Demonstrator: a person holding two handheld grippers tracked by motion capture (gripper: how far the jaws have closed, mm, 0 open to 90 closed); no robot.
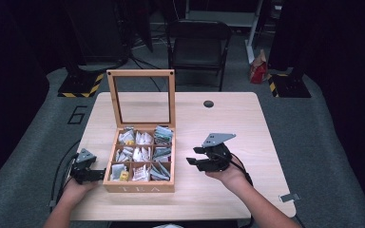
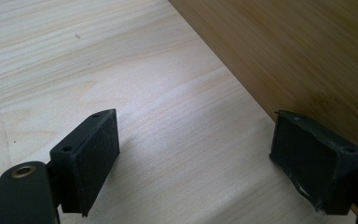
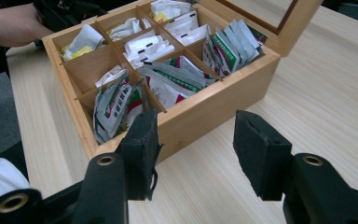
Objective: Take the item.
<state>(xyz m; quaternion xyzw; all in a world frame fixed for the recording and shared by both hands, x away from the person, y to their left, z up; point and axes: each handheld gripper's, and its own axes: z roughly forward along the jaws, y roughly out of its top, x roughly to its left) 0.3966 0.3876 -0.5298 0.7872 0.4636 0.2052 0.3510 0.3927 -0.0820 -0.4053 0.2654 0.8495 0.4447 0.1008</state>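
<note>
A wooden tea box [image 1: 140,187] marked TEA stands at the table's front left, its glass-paned lid [image 1: 141,97] raised upright. Its compartments hold several tea bags [image 1: 142,154]. My left gripper [image 1: 97,173] lies low beside the box's left wall, open; in the left gripper view [image 2: 191,154] the jaws stand wide over bare wood, with the box wall [image 2: 284,56] close to the right pad. My right gripper [image 1: 195,156] hovers right of the box, pointing at it. In the right gripper view [image 3: 196,140] it is open, with nothing between its pads, facing the box [image 3: 205,109] and its green-and-white tea bags [image 3: 121,105].
The table [image 1: 228,123] has a round cable hole [image 1: 208,103] at the back. A black chair [image 1: 198,47] stands behind it, a red bag [image 1: 258,69] lies on the floor, and a stand base striped yellow and black [image 1: 81,85] sits at the back left.
</note>
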